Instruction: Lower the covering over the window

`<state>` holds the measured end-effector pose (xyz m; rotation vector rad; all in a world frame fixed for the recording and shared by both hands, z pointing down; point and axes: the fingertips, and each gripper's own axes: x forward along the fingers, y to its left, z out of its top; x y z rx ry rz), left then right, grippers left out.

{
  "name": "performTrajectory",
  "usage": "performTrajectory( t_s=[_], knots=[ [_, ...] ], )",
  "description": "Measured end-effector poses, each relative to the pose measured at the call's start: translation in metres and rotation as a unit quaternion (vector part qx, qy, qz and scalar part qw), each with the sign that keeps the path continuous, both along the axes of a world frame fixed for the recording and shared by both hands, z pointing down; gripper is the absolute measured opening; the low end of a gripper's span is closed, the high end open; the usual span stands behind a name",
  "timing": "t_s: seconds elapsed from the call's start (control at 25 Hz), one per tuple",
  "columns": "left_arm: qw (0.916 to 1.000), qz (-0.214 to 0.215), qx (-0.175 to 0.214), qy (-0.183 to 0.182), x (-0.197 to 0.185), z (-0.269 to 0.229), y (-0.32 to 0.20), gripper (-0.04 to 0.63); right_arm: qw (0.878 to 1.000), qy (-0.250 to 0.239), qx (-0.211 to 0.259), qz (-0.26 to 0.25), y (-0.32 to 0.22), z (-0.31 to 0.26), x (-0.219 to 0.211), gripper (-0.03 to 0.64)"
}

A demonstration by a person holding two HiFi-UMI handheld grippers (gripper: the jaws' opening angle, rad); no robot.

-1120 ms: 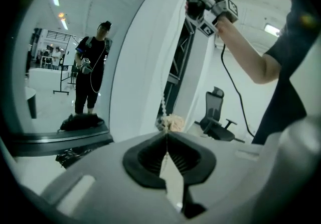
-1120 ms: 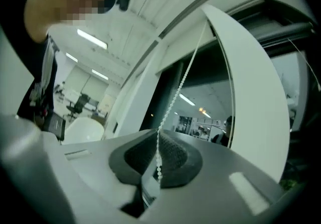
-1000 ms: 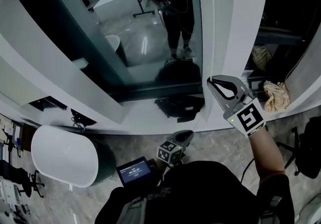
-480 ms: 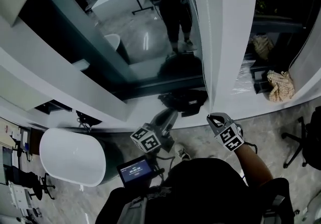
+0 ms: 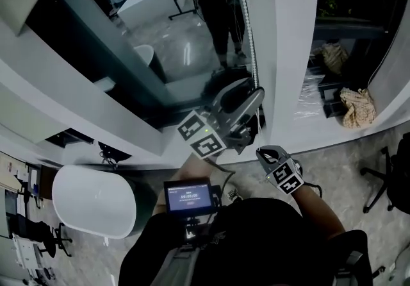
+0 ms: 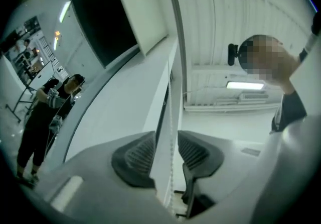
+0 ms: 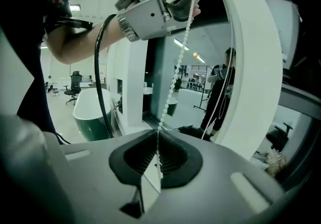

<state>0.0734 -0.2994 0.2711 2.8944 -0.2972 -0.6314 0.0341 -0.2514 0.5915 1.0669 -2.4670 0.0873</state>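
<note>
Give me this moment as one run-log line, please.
right gripper: shut on white beaded blind chain | left gripper: higher up, jaws opening, chain between them

1 bead chain (image 5: 246, 28). 2 claws: left claw (image 5: 251, 97), opening w/ bead chain between, & right claw (image 5: 264, 152). 1 window (image 5: 186, 54). 1 bathtub (image 5: 90, 204) on near floor. 1 small screen (image 5: 189, 195). 1 crumpled cloth (image 5: 355, 108) at rt. 1 office chair (image 5: 387, 182) at rt edge.

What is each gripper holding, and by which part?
The right gripper pinches the bead chain low down. The left gripper, higher up, is opening its jaws with the chain between them, ungripped.
</note>
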Motion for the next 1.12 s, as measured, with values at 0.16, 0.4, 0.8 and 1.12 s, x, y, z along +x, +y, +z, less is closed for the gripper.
performTrajectory(
  t_s=[0.16, 0.4, 0.8, 1.12],
  knots=[
    [0.9991, 0.015, 0.01, 0.037, 0.007, -0.023, -0.002, 0.071, 1.0, -0.003, -0.002, -0.004, 0.007, -0.003, -0.004, 0.011],
    [0.9984, 0.014, 0.032, 0.044, 0.019, -0.027, -0.002, 0.015, 1.0, -0.009, -0.009, 0.018, 0.005, 0.003, 0.021, 0.011],
    [0.9973, -0.04, -0.058, -0.022, 0.025, 0.052, -0.046, 0.009, 0.989, -0.005, -0.137, 0.058, 0.018, 0.069, 0.059, 0.017],
    [0.9447, -0.052, -0.232, -0.226, 0.016, 0.294, -0.036, 0.009, 0.938, -0.285, -0.142, 0.136, 0.001, 0.013, 0.107, 0.106]
  ],
)
